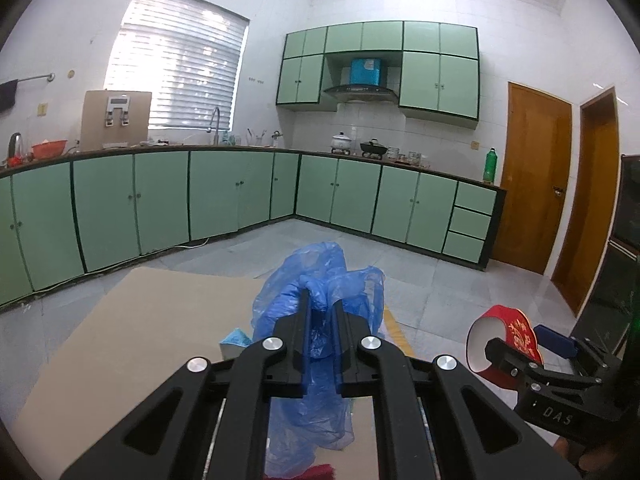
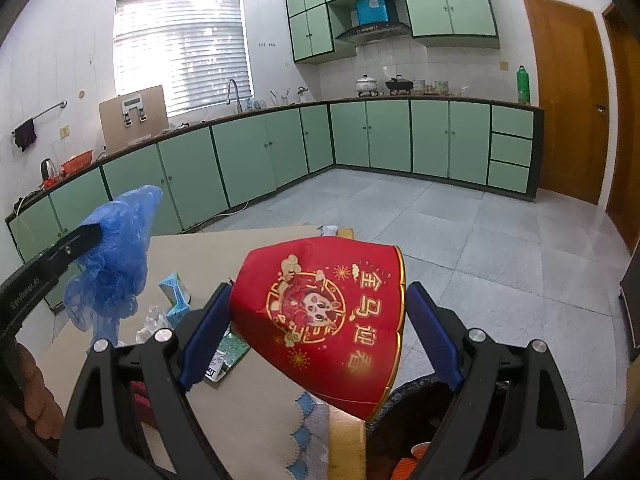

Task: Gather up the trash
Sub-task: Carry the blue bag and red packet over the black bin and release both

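Litter [image 2: 176,294] between bag [image 2: 116,256] and cup [image 2: 324,320]

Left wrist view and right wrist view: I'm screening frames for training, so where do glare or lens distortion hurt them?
Left wrist view: the slatted window blind is blown out white and the green base cabinets bow with fisheye curvature. Right wrist view: the wooden door leans at the edge, while the red printed paper cup stays sharp.
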